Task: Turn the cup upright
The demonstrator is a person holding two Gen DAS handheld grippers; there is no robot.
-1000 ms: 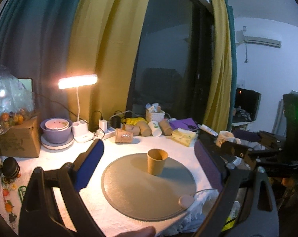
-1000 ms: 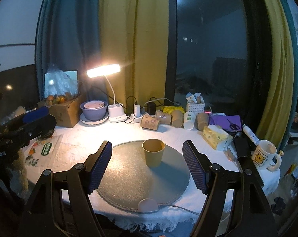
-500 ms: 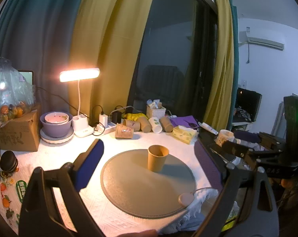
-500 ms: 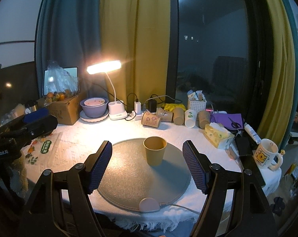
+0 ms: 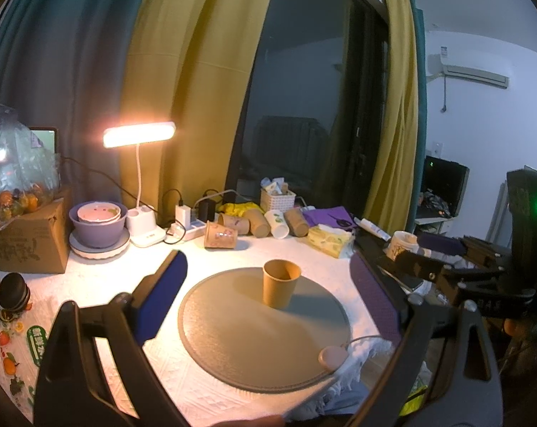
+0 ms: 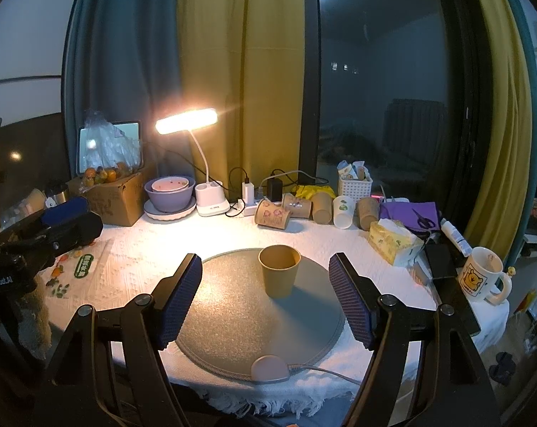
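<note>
the paper cup (image 6: 279, 274) stands upright, mouth up, on the round grey mat (image 6: 232, 323), a little behind the mat's centre; the same cup (image 5: 281, 287) shows in the left wrist view, casting a shadow toward the right. compared with the views of one second and half a second ago, the cup keeps the same spot and the same upright pose, while both cameras sit slightly higher and farther back, so more of the table cloth (image 6: 133, 259) in front of the mat comes into sight. the right gripper (image 6: 264, 295) is spread wide, its two blue pads on either side of the cup in the picture but well short of it, and it holds nothing. the left gripper (image 5: 268, 306) is likewise wide apart and empty, and sits off to the left of the mat. judged from this, the flip is already done and both tools are drawing away; nothing further seems needed. the spare cups (image 6: 272, 214) lying on their sides by the lamp (image 6: 186, 121) play no part.
</note>
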